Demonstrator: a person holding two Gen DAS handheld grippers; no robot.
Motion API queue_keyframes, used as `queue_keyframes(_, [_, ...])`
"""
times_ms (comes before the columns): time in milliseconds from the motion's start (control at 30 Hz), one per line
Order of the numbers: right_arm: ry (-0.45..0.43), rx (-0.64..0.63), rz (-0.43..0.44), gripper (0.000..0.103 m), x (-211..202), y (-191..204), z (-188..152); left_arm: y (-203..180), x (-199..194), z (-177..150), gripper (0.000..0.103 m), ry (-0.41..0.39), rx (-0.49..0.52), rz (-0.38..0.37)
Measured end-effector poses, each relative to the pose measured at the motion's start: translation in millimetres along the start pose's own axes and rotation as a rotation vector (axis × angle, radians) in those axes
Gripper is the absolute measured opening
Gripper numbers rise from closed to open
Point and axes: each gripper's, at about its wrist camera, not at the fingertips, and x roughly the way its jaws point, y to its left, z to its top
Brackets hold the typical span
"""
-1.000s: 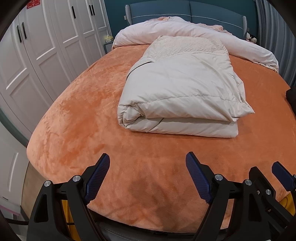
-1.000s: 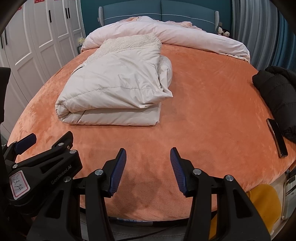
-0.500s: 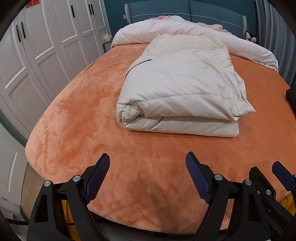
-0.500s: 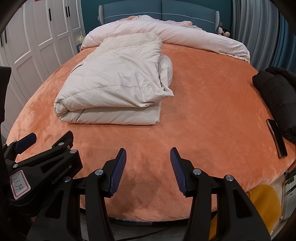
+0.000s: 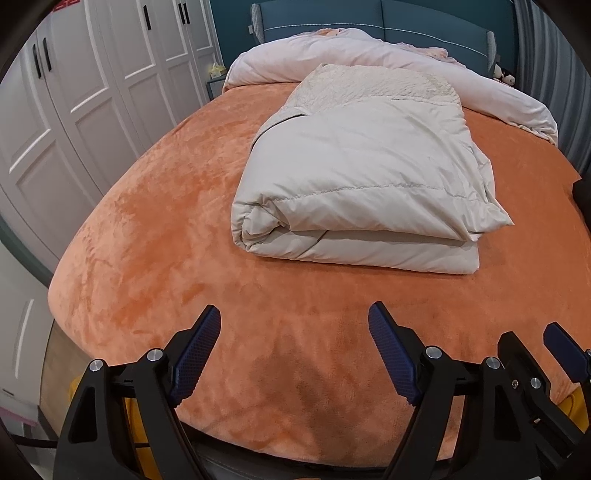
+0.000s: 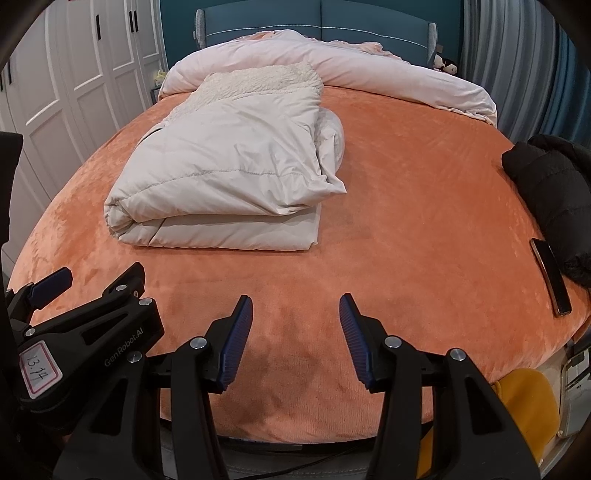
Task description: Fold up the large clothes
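Both empty: left claw [image 5: 294,347] gaped wide, right claw [image 6: 296,338] parted less, each poised over near edge of bed [image 5: 155,236], touching nothing. Folded coat [image 5: 362,184] lay mid-bed, well ahead of claws, beside neither.

Readable text only in the right wrist view, all on the left hand-held gripper [image 6: 51,284]: "GenRobot.AI" [image 6: 123,346] in raised letters along its black body, and a white pink-edged sticker [image 6: 38,366] handwritten "13.14". Red marks on the wardrobe door [image 5: 66,3] top, left wrist view, are illegible.
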Motion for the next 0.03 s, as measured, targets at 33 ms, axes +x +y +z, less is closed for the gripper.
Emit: queue_keyframes(33, [0.001,-0.001,0.001,0.047,0.0,-0.1,-0.2,-0.5,0.0,0.1,0.078,0.0,0.0,0.001])
